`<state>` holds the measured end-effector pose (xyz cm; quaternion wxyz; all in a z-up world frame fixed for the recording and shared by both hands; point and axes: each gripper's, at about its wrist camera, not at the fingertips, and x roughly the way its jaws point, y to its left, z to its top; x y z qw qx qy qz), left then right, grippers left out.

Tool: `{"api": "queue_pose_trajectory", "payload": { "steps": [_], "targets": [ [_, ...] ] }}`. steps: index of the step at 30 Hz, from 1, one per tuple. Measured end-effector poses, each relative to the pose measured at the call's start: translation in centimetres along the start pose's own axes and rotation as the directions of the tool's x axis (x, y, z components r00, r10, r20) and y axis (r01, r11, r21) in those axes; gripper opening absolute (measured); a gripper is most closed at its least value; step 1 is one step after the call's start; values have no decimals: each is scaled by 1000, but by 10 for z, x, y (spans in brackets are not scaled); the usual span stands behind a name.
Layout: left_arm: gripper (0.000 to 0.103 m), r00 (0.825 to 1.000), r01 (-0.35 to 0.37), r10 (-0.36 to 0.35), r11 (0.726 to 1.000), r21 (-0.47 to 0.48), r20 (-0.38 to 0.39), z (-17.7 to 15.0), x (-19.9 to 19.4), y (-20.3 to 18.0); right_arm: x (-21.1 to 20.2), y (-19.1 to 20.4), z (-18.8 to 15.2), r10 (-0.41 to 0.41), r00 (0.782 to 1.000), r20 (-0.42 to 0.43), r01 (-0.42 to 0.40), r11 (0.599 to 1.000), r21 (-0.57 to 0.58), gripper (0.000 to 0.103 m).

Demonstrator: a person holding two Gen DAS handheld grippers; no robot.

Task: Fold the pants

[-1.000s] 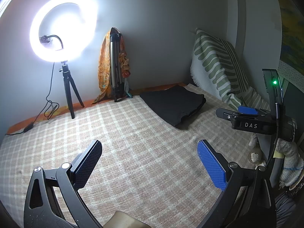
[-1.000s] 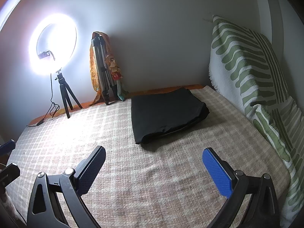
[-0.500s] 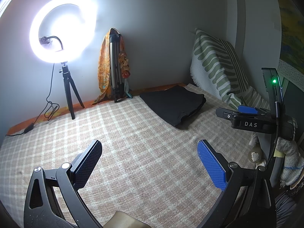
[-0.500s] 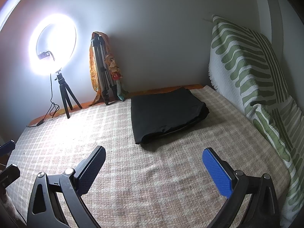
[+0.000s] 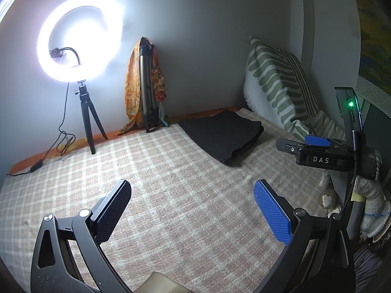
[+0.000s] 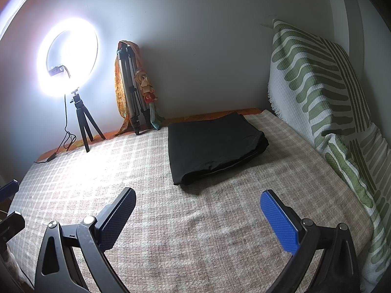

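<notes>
Black pants (image 6: 212, 144) lie folded in a flat rectangular stack on the checked bedspread (image 6: 195, 219) near the back wall; they also show in the left wrist view (image 5: 224, 134). My right gripper (image 6: 198, 210) is open and empty, held above the bedspread well in front of the pants. My left gripper (image 5: 190, 202) is open and empty, further left and back from the pants. The right gripper's body (image 5: 325, 153) shows at the right of the left wrist view.
A lit ring light on a small tripod (image 6: 80, 112) stands at the back left, its cable trailing on the bed. A folded tripod draped with an orange cloth (image 6: 132, 90) leans on the wall. A green-striped pillow (image 6: 325, 90) lines the right side. Soft toys (image 5: 366, 200) sit at the right.
</notes>
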<state>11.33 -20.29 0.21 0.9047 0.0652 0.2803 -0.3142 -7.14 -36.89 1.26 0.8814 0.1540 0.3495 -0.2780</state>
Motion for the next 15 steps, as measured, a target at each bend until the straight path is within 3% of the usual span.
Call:
{"api": "queue_pose_trajectory", "payload": {
  "steps": [15],
  "targets": [
    [100, 999, 16, -17, 1000, 8, 31, 1, -4, 2, 0, 0, -2, -3, 1000, -2, 3, 1000, -4, 103]
  ]
}}
